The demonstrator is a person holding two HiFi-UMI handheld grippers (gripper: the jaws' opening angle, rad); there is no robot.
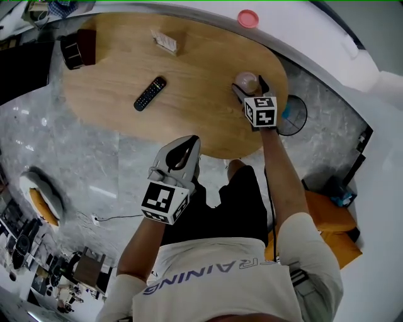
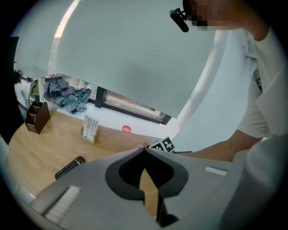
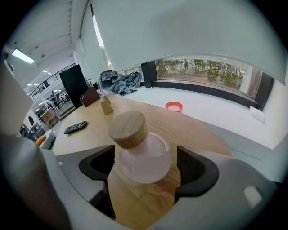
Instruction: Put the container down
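The container (image 1: 245, 80) is a round clear jar (image 3: 143, 158) with a wooden cork lid (image 3: 128, 129). It stands on the wooden table (image 1: 189, 82) near the right end. My right gripper (image 1: 249, 88) is open around it (image 3: 144, 170), with the dark pads (image 3: 194, 167) on either side and a narrow gap showing at each. My left gripper (image 1: 191, 141) hangs off the table's near edge, close to the person's body. Its jaws meet at the tips (image 2: 144, 151) with nothing between them.
A black remote (image 1: 150, 93) lies mid-table, a small card stand (image 1: 165, 41) farther back, and a dark brown holder (image 1: 77, 49) at the far left end. A pink lid (image 1: 248, 19) rests on the white sill. A fan (image 1: 293, 114) stands on the floor at right.
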